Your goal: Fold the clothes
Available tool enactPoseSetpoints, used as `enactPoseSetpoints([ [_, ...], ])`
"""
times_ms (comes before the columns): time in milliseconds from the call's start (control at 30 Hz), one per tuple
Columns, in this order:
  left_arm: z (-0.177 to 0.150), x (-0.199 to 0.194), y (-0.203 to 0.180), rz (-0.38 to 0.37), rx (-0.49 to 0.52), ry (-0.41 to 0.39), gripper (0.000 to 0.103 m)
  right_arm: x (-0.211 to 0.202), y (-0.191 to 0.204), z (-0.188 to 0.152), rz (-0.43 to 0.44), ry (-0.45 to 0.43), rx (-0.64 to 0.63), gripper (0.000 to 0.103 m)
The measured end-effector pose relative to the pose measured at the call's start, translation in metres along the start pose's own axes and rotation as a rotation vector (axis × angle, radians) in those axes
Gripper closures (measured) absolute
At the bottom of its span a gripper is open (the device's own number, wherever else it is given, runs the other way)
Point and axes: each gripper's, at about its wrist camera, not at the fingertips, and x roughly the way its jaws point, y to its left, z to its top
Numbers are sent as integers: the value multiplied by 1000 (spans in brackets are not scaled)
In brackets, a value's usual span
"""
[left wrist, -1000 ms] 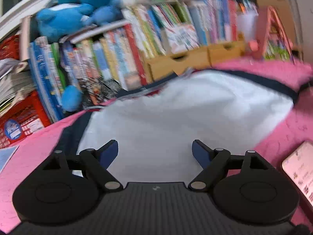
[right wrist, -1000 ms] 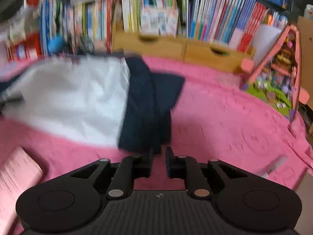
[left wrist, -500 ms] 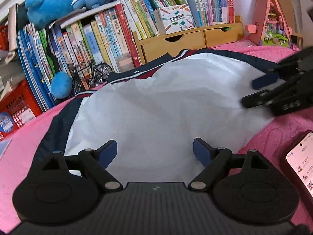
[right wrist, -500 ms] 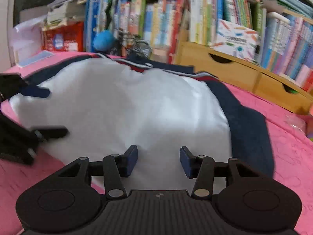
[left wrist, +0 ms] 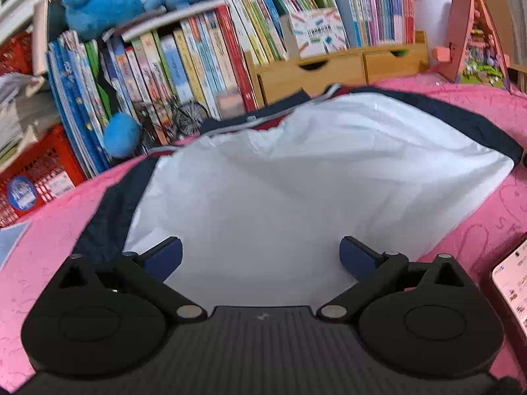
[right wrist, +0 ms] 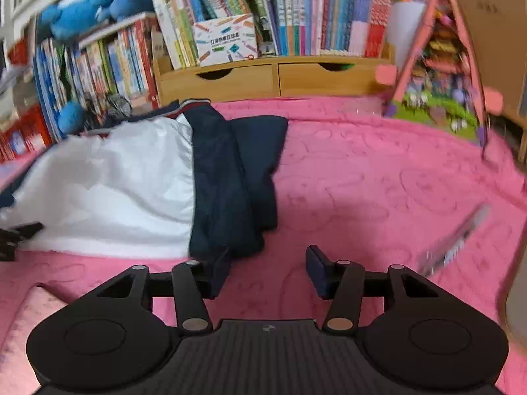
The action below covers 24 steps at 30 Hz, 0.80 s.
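A jacket lies inside out on the pink bed cover (left wrist: pixel 477 230), its white lining (left wrist: pixel 296 181) up and navy sleeves at both sides. My left gripper (left wrist: pixel 260 250) hovers over the lining's near edge, its jaws opening wide, with the pads pressing on nothing. In the right wrist view the lining (right wrist: pixel 115 191) is at the left, with the folded navy sleeve (right wrist: pixel 230 181) beside it. My right gripper (right wrist: pixel 267 263) is low over the cover just past the sleeve's near end, jaws opening, only pink cover between them. The left gripper's fingertip (right wrist: pixel 26 228) shows at the far left.
A phone (left wrist: pixel 510 283) lies on the cover at the right. A pen (right wrist: pixel 454 243) lies to my right gripper's right. Behind the jacket stand a wooden drawer unit (right wrist: pixel 273 79), rows of books (left wrist: pixel 197 52), blue plush toys (left wrist: pixel 108 0) and a pink toy house (right wrist: pixel 438 75).
My right gripper swung from over the white lining to the navy sleeve's near end and left the left wrist view. Both grippers' jaws stand wider than before.
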Motion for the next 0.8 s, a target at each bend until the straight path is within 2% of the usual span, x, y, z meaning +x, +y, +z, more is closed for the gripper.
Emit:
enactPoseSetpoints([
  [100,6,-9,-9,-28,12,-43,1,-6,-7,-1,154,21,150,52],
  [167,9,-9,-19,-41,40,-52,1,0,-7,3,202,33,212,52],
  [267,6,1,-35,-27,99,-36,0,12,-2,9,193,10,240,52],
  [333,6,7,-36,-56,95,-6,0,23,-2,15,197,-6,285,52],
  [533,7,26,-11,-203,-71,89,0,53,-8,28,261,-31,458,52],
  [633,6,28,-10,-220,-92,100,0,62,-13,31,292,-34,561,50],
  [667,6,27,-11,-213,-85,97,0,62,-15,30,315,-37,603,46],
  [700,6,27,-12,-211,-82,95,0,60,-18,28,349,-46,643,37],
  [733,6,27,-12,-214,-85,97,0,58,-20,27,384,-54,683,23],
  [800,6,27,-11,-221,-93,100,0,51,-22,21,456,-91,736,5],
])
